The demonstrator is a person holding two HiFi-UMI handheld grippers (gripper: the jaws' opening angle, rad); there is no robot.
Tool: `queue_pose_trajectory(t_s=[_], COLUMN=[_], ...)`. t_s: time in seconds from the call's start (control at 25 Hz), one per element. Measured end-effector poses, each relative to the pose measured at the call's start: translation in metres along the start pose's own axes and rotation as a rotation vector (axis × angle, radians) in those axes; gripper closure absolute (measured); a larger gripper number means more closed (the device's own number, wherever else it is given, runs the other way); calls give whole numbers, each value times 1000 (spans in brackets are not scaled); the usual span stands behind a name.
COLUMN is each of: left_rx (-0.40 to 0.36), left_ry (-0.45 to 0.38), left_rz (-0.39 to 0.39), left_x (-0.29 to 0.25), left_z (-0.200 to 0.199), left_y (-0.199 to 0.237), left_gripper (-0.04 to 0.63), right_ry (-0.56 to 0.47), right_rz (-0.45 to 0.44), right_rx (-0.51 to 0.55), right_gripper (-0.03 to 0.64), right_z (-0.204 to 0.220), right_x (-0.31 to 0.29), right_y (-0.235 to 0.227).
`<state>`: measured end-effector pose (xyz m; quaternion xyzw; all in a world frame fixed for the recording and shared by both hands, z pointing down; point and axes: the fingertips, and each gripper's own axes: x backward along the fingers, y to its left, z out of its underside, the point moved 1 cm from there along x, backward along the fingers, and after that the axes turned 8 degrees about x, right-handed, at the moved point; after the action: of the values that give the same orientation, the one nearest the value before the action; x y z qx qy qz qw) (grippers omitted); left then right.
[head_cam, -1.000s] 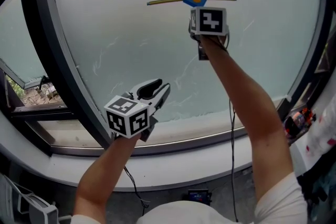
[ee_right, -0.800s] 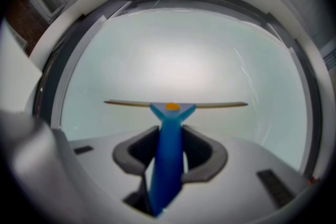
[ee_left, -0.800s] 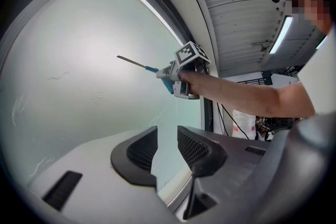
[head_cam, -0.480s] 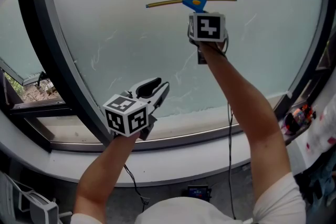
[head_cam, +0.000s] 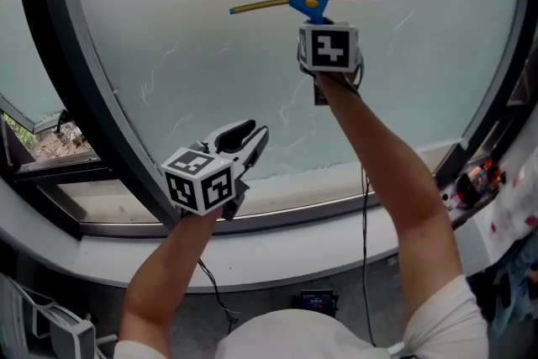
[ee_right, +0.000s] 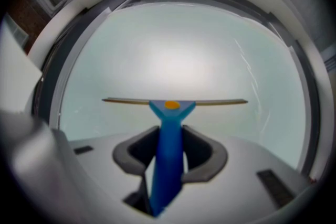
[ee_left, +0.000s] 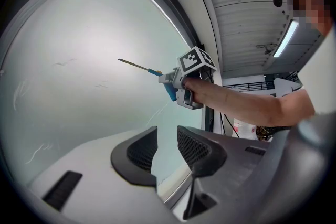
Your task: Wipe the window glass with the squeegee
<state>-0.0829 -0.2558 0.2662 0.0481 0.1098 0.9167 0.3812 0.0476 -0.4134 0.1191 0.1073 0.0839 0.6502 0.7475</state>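
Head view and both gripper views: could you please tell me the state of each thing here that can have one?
squeegee: gripped by its blue handle, blade level against the glass
right gripper: shut on the squeegee handle
left gripper: open, nothing between the jaws, held low near the sill
window glass: closed pane, marked with thin whitish streaks

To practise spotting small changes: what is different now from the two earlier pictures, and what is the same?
The right hand-held gripper, shut on the squeegee, has slid it slightly down the window glass. Nothing was taken or let go. The left hand-held gripper stays open, empty, by the lower frame.
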Motion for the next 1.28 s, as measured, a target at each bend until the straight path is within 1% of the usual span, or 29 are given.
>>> queue_pose_trajectory(t_s=[0.24, 0.4, 0.52, 1.28], left_rx=[16, 32, 48, 124], left_ry=[7, 13, 16, 56], left_rz=[-4, -6, -9, -26], left_x=[0, -1, 1, 11], left_z=[8, 14, 20, 65], left_y=[2, 3, 4, 8], left_gripper=[456, 456, 456, 456], right_ry=[15, 33, 49, 98], right_rz=[-37, -18, -34, -31], right_rx=[-28, -26, -28, -9], right_gripper=[471, 471, 471, 471], right_z=[18, 33, 43, 89], right_x=[0, 0, 0, 5], right_y=[13, 13, 20, 34])
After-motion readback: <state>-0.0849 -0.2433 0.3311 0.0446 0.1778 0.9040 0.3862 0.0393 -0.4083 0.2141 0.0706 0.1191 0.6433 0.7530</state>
